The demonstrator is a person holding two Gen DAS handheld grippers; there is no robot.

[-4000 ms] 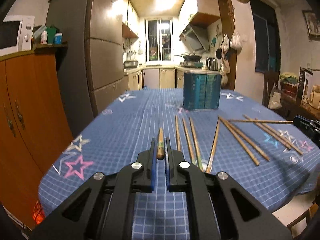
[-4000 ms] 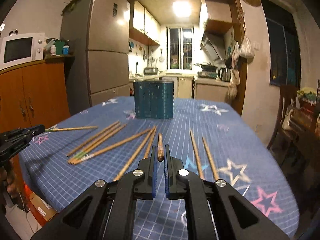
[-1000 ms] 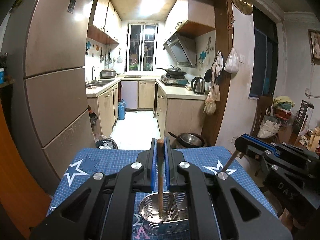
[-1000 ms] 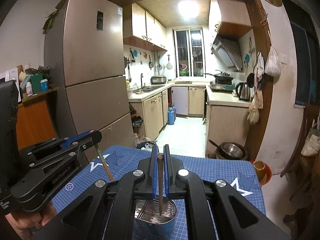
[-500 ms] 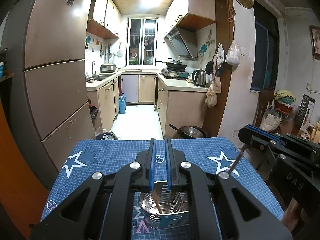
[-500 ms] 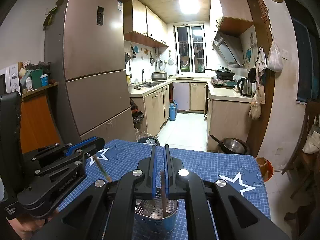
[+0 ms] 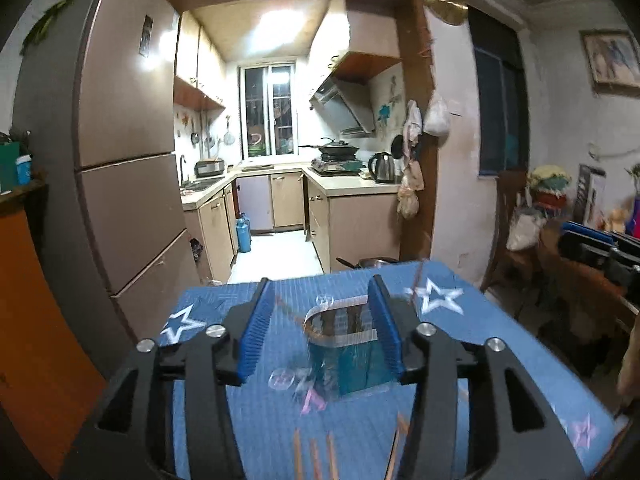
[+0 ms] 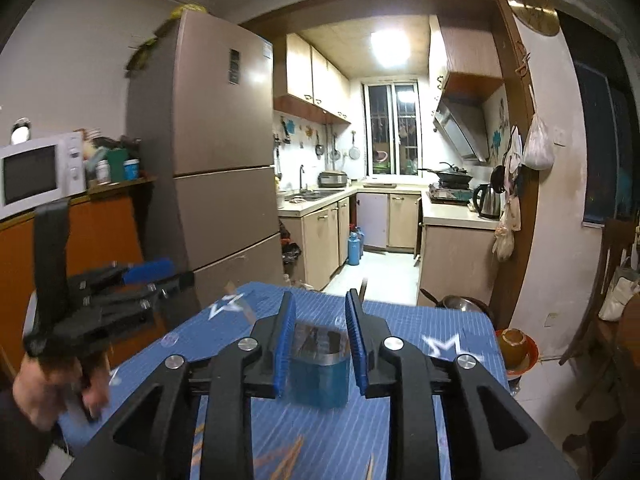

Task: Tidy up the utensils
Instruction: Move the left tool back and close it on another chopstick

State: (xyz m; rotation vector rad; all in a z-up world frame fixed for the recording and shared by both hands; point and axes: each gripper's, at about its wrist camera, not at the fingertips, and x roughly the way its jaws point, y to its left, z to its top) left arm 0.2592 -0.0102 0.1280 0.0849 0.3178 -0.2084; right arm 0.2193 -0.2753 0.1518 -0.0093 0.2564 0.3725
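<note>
On the round worktop covered with a blue grid-and-star cloth point(image 7: 500, 344), the left tongs point(image 7: 320, 320) stand about half open; their blue-padded jaws have just been opening and grip nothing, with the blue-sided metal utensil holder point(image 7: 352, 364) seen through the gap, farther along the worktop toward its far edge. A thin brown wooden chopstick point(image 7: 290, 314) leans out of the holder's rim toward the left, and a second one point(image 7: 418, 280) slants up past its right side, blurred. More wooden chopsticks point(image 7: 316, 456) lie flat on the cloth at the near edge, under the left tongs. In the right wrist view a hand point(image 8: 44, 392) holds the left tongs off the worktop's left edge. The right tongs point(image 8: 320, 328) are parted by a narrower gap; their jaws have also just been opening and hold nothing, and the same holder point(image 8: 318, 376) sits beyond them near the middle of the worktop. Loose chopsticks point(image 8: 280, 456) lie blurred at the near edge.
</note>
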